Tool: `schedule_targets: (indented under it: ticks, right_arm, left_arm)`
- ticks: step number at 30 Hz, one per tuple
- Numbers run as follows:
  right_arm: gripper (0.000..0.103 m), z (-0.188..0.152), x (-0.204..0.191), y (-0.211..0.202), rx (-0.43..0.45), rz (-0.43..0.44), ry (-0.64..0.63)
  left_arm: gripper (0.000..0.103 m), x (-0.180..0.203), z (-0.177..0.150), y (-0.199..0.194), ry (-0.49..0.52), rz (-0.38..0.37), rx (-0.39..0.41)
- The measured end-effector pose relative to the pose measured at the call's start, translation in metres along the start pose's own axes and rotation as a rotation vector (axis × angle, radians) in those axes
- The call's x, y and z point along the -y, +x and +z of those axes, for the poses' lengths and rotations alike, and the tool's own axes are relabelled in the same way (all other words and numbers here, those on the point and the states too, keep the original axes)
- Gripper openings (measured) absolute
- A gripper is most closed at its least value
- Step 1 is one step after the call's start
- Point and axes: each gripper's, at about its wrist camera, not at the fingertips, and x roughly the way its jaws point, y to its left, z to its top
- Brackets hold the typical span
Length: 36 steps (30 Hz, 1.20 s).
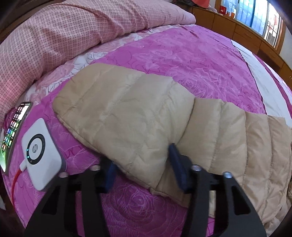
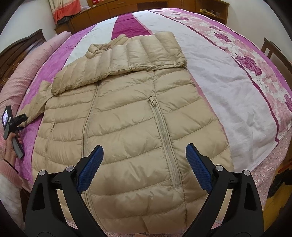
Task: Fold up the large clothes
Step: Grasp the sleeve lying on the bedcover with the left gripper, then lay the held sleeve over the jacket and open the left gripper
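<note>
Now the left gripper (image 1: 144, 167) pinches the puffer jacket's sleeve (image 1: 127, 113); the slick fabric may slip out. Beside the sleeve, the right gripper (image 2: 144, 164) gapes empty.

Bed: a wide bedspread (image 2: 228, 87) in magenta, white and rose-print bands covers it.
Quilt: a pink checked quilt (image 1: 60, 36) lies bunched along one edge.
Cabinets: low wooden cabinets (image 1: 255, 36) line the far wall (drawer fronts visible).
Window: a glazed window (image 1: 262, 16) lets in daylight.
Headboard: a dark wooden headboard (image 2: 21, 49) stands at the left.
</note>
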Motion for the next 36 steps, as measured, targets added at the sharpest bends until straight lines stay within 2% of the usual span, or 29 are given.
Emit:
schedule_targets:
  ticks: [3, 4, 7, 13, 15, 21, 28, 31, 36]
  right_arm:
    - [0.091, 0.0, 0.0, 0.0, 0.003, 0.015, -0.002]
    - [0.091, 0.0, 0.0, 0.001, 0.004, 0.021, -0.004]
    - [0.091, -0.001, -0.002, 0.001, 0.002, 0.031, -0.01]
    - [0.093, 0.003, -0.005, -0.001, 0.009, 0.049, -0.023]
    - [0.098, 0.004, -0.006, -0.003, 0.018, 0.058, -0.026]
    - [0.098, 0.007, -0.007, -0.005, 0.031, 0.071, -0.048]
    - [0.098, 0.01, -0.004, -0.006, 0.032, 0.105, -0.042]
    - [0.098, 0.013, -0.003, -0.01, 0.044, 0.122, -0.046]
    - [0.098, 0.016, 0.002, -0.017, 0.057, 0.101, -0.058]
  left_arm:
    - [0.017, 0.007, -0.004, -0.007, 0.04, -0.007, 0.007]
    - [0.012, 0.009, -0.005, -0.009, 0.052, -0.008, 0.008]
    - [0.008, 0.01, -0.009, -0.018, 0.062, -0.017, 0.015]
    - [0.007, -0.002, -0.017, -0.053, 0.038, -0.075, 0.06]
    - [0.007, -0.006, -0.021, -0.074, 0.04, -0.09, 0.09]
    - [0.006, -0.006, -0.024, -0.131, 0.062, -0.132, 0.164]
    - [0.006, 0.024, -0.022, -0.192, 0.148, -0.188, 0.252]
    - [0.006, 0.038, -0.02, -0.218, 0.16, -0.24, 0.28]
    - [0.006, 0.069, -0.021, -0.253, 0.208, -0.33, 0.316]
